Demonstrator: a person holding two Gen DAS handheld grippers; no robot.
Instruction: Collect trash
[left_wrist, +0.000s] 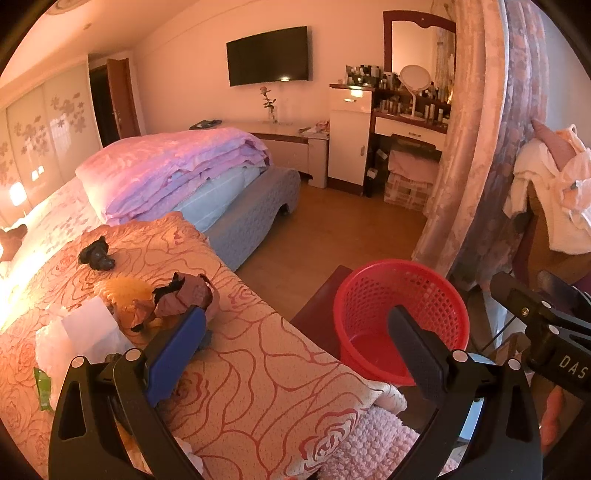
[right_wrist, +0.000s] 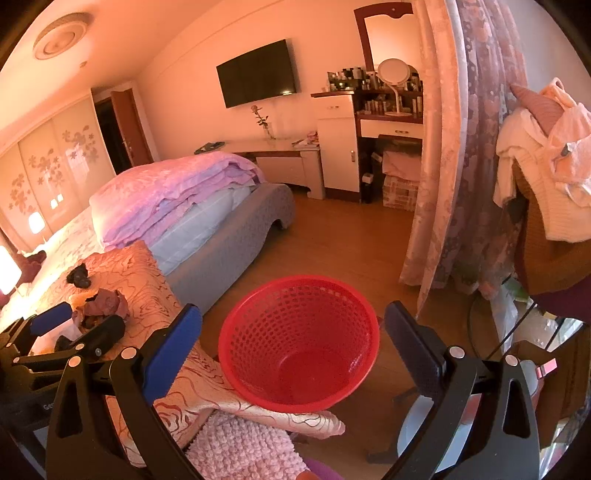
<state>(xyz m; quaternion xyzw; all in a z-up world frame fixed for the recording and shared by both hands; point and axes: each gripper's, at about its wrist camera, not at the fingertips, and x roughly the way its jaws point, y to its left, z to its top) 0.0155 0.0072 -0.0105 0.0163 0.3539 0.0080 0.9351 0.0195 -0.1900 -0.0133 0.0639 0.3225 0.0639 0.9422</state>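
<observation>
Left wrist view, left gripper (left_wrist: 299, 332) spread wide over bed (left_wrist: 258, 369), right gripper (right_wrist: 295, 336) likewise agape above red basket (right_wrist: 299, 295), crumpled trash (left_wrist: 184, 295) nearby.

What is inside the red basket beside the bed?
Nothing shows inside the red basket: the right wrist view looks down onto its bare red bottom and mesh walls. In the left wrist view, the left gripper has one finger covering part of the inside.

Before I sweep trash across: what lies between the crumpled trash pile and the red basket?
Only rose-patterned bedspread, bare, in the left wrist view, between the crumpled trash pile and the red basket.
</observation>
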